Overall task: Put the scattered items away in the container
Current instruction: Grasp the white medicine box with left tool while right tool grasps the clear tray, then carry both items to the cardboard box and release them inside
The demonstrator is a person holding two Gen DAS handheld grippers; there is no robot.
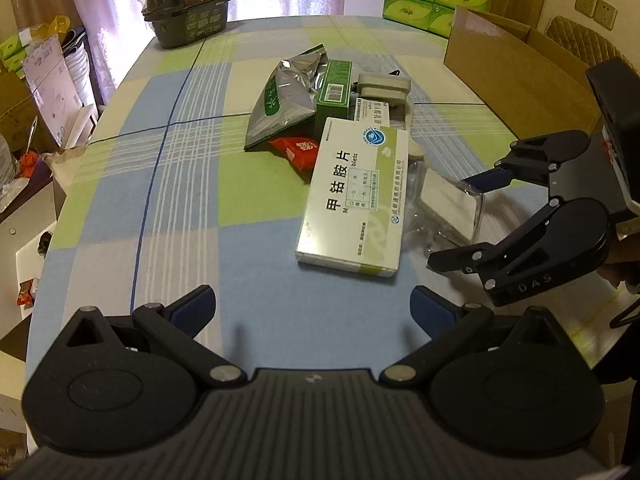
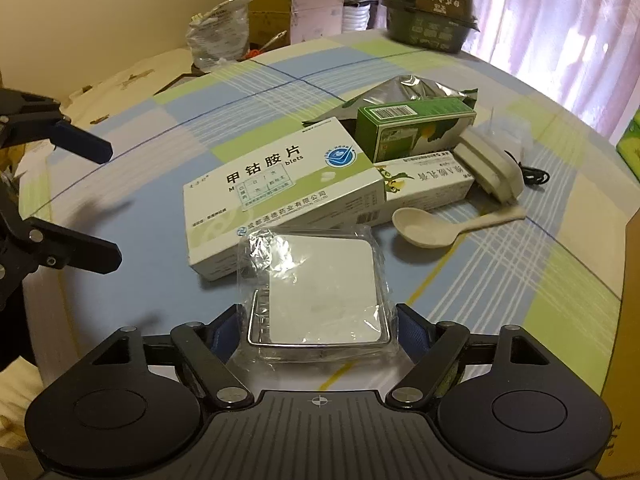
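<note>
While the checked tablecloth [image 1: 120, 208] fills both views, an open cardboard box [image 1: 516, 68] stands at its far right edge, well apart from the white medicine box [image 1: 356, 196] that serves as landmark.

- Dark boxed food pack [image 1: 188, 4]: far beyond the medicine box, at the table's back edge.
- Silver foil pouch [image 1: 280, 100]: just behind the medicine box, leaning against a green carton [image 1: 332, 96].
- Narrow white carton [image 2: 428, 180]: touching the medicine box's right end, in the right wrist view.
- Grey-white adapter [image 2: 492, 168]: beyond that carton, cable trailing.
- Clear plastic packet with white square [image 2: 320, 296]: just in front of the medicine box, touching its near edge.
- Pale spoon [image 2: 432, 228]: right of the packet, near the medicine box.
- Red sachet [image 1: 296, 152]: tucked at the medicine box's far left corner.

Right gripper [image 2: 320, 328]: fingers either side of the packet, pads close to the wrapping; firm contact cannot be told. Left gripper [image 1: 312, 308]: spread wide, over bare cloth in front of the medicine box.
</note>
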